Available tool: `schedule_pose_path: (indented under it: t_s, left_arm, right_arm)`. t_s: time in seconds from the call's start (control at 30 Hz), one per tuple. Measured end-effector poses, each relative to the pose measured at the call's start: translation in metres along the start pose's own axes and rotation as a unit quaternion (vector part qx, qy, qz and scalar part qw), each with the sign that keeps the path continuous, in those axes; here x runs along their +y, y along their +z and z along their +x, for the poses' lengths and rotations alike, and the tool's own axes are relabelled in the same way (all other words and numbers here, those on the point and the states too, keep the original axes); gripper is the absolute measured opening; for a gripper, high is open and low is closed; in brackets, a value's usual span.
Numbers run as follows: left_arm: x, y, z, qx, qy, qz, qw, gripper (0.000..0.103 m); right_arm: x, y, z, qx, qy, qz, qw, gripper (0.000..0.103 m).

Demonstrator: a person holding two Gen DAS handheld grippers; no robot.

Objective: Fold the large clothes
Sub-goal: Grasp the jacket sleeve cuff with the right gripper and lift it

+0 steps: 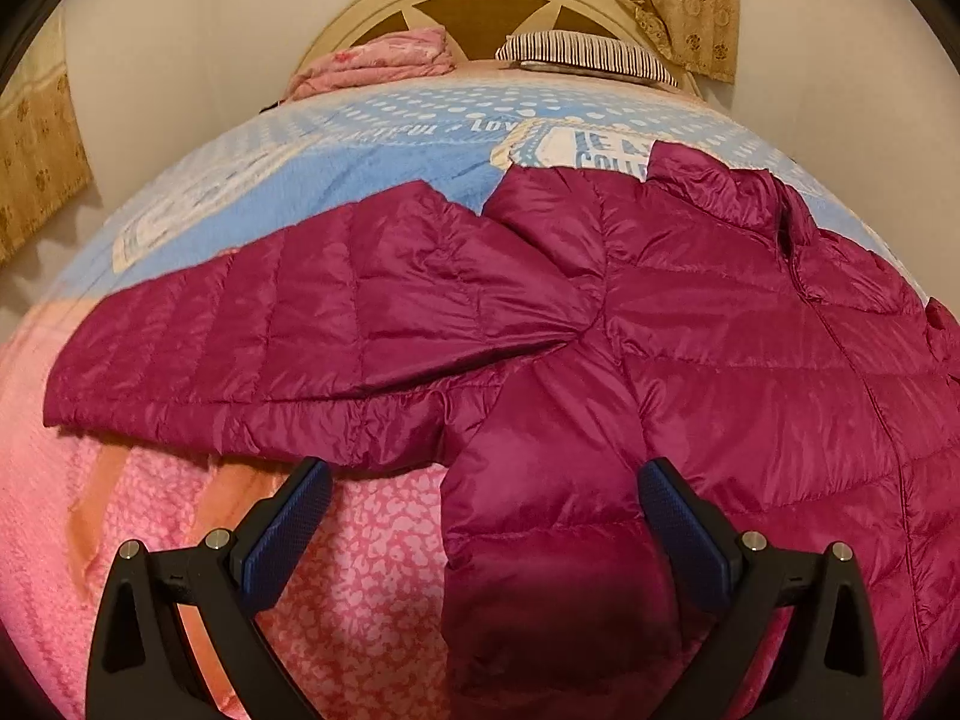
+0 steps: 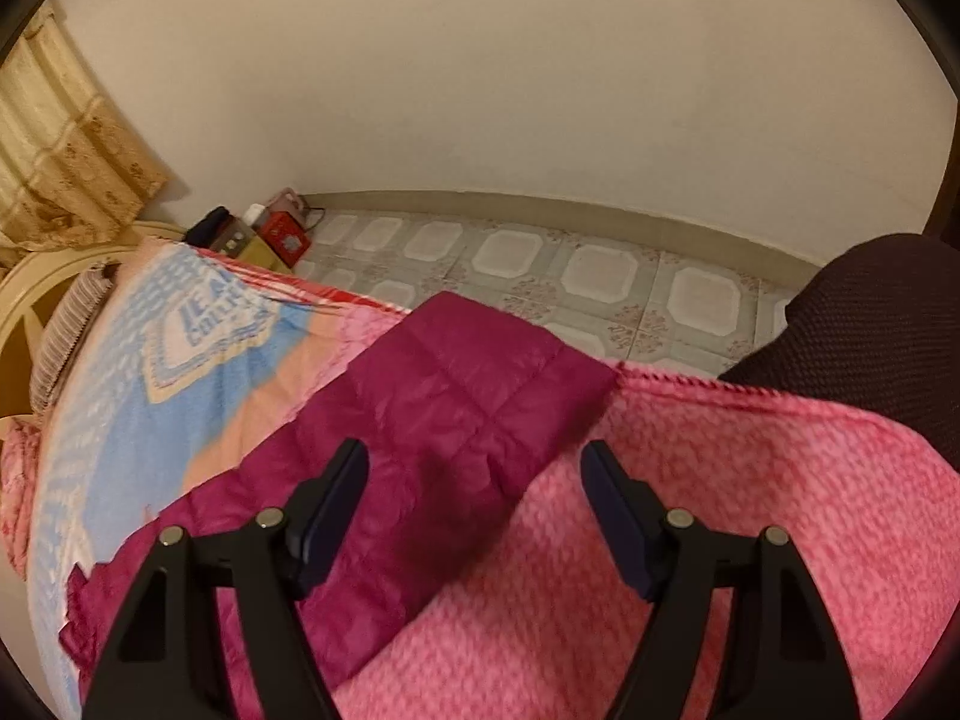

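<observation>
A magenta quilted puffer jacket [image 1: 690, 348] lies spread on the bed, front up, collar toward the headboard. One sleeve [image 1: 270, 336] stretches out to the left. My left gripper [image 1: 483, 477] is open and empty, just above the jacket's side under that sleeve. In the right wrist view the other sleeve [image 2: 456, 396] reaches toward the bed's edge. My right gripper [image 2: 474, 462] is open and empty, hovering over that sleeve's lower edge.
The bed has a pink blanket [image 1: 360, 570] and a blue printed blanket [image 1: 336, 162]. A pink folded cloth [image 1: 384, 60] and a striped pillow [image 1: 582, 54] lie by the headboard. Tiled floor [image 2: 600, 276], a dark chair [image 2: 882, 324] and small boxes [image 2: 264, 234] are beside the bed.
</observation>
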State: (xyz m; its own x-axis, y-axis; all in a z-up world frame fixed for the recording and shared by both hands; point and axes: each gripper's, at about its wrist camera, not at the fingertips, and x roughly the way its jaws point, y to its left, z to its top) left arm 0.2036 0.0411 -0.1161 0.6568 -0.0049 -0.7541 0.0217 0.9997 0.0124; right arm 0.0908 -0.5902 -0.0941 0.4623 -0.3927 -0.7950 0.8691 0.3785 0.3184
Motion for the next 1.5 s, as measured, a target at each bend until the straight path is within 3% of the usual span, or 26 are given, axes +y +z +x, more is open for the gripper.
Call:
schedule_pose_path:
  t_s: [0.13, 0.37, 0.53, 0.6, 0.7, 1.0, 1.17, 1.27, 1.5]
  left_arm:
    - [-0.001, -0.001, 0.003, 0.006, 0.001, -0.002, 1.0, 0.102]
    - [0.002, 0.0, 0.009, 0.017, -0.007, -0.013, 0.9998, 0.102]
    - [0.004, 0.0, 0.01, 0.019, -0.012, -0.019, 0.9995, 0.102]
    - [0.005, 0.0, 0.01, 0.019, -0.013, -0.02, 0.9995, 0.102]
    - [0.007, -0.001, 0.009, 0.019, -0.014, -0.021, 0.9995, 0.102]
    - [0.012, -0.003, 0.005, 0.016, -0.021, -0.032, 0.9992, 0.102]
    - [0.019, -0.004, 0.002, 0.011, -0.026, -0.05, 0.9984, 0.102]
    - [0.024, -0.006, -0.001, 0.007, -0.027, -0.061, 0.9978, 0.102]
    - [0.036, -0.008, -0.005, -0.003, -0.032, -0.091, 0.9953, 0.102]
  right_arm:
    - [-0.003, -0.002, 0.019, 0.01, -0.026, 0.008, 1.0, 0.075]
    - [-0.001, -0.009, 0.036, 0.013, -0.049, -0.01, 0.999, 0.059]
    - [-0.001, -0.009, 0.035, 0.008, -0.051, -0.02, 0.998, 0.037]
    - [0.003, -0.01, 0.032, 0.003, -0.051, -0.032, 0.998, 0.022]
    - [0.015, -0.013, 0.021, -0.016, -0.055, -0.062, 0.996, 0.014]
    - [0.057, -0.016, -0.061, -0.09, 0.003, -0.116, 0.989, 0.012]
    - [0.114, -0.046, -0.134, -0.134, 0.071, -0.19, 0.97, 0.012]
    - [0.158, -0.089, -0.178, -0.151, 0.123, -0.251, 0.948, 0.012]
    - [0.245, -0.197, -0.217, -0.126, 0.23, -0.358, 0.896, 0.012]
